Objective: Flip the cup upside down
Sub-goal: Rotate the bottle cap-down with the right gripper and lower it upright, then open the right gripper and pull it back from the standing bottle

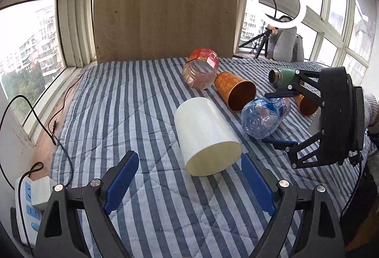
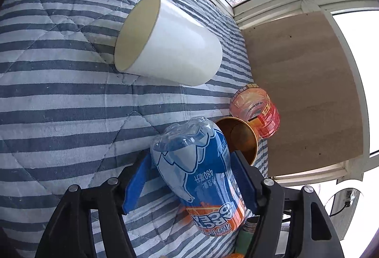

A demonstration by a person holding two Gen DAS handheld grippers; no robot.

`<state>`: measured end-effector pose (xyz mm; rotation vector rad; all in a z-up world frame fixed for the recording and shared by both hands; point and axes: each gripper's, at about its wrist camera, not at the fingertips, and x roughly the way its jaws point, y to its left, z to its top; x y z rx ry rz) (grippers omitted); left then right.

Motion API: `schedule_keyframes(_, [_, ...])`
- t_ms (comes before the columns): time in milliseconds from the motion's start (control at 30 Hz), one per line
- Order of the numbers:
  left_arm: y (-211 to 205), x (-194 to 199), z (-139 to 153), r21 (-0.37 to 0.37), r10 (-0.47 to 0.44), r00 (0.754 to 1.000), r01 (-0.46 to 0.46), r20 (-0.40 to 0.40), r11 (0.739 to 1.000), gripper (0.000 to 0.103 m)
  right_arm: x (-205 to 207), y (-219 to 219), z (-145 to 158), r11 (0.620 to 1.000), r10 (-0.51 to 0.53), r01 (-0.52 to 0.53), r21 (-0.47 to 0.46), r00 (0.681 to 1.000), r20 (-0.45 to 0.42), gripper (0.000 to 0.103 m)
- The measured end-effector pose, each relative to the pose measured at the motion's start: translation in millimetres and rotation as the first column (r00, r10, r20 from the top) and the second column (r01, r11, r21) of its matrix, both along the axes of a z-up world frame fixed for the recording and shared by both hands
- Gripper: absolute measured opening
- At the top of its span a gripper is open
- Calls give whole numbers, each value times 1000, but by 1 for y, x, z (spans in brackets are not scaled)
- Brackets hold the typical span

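While my right gripper (image 2: 189,183) straddles the blue bottle (image 2: 201,177), jaws apart, my left gripper (image 1: 187,181) gapes before the toppled white cup (image 1: 206,135); I must close next.

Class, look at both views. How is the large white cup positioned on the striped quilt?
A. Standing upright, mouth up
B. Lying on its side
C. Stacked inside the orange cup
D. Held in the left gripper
B: the white cup lies on its side on the striped quilt, its open mouth sideways, ahead of the open left gripper.

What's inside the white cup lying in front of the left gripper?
Nothing visible: the white cup lies on its side, its mouth showing a bare cream interior. The deepest part near its bottom is out of sight.
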<state>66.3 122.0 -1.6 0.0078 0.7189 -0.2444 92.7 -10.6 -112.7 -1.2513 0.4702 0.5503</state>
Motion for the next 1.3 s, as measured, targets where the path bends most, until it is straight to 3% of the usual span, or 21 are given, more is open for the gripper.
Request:
schedule_keyframes(100, [-3, -1, -1, -13, -14, 1000, 14, 1, 1000, 91, 1, -14, 24, 981, -42, 51, 187, 998, -48, 65])
schedule_keyframes(200, [-10, -4, -2, -18, -33, 999, 33, 3, 999, 91, 5, -40, 47, 906, -102, 137, 401, 989, -105, 65])
schedule_keyframes(267, [-15, -5, -3, -24, -45, 999, 46, 2, 999, 91, 10, -60, 57, 821, -143, 205, 533, 977, -156, 65])
schedule_keyframes(400, [-29, -7, -4, -30, -77, 997, 77, 1, 997, 91, 19, -107, 63, 590, -221, 351, 727, 936, -273, 65])
schedule_keyframes(533, [-44, -10, -6, -31, -108, 994, 108, 1, 994, 91, 25, -149, 58, 383, -239, 438, 813, 898, -370, 65])
schedule_keyframes(600, [-51, -10, -6, -32, -120, 993, 120, 4, 992, 91, 25, -163, 55, 323, -226, 451, 832, 890, -395, 65])
schedule_keyframes(867, [-83, -5, 1, -52, -146, 988, 148, 48, 988, 91, 22, -183, 45, 295, -252, 476, 829, 875, -413, 65])
schedule_keyframes(1000, [-101, -6, 6, -52, -150, 985, 155, 90, 987, 91, 17, -183, 50, 306, -262, 454, 837, 885, -384, 65])
schedule_keyframes(1300, [-132, -10, 4, -64, -111, 975, 125, 194, 990, 91, -16, -190, 60, 311, -297, 399, 862, 903, -310, 79])
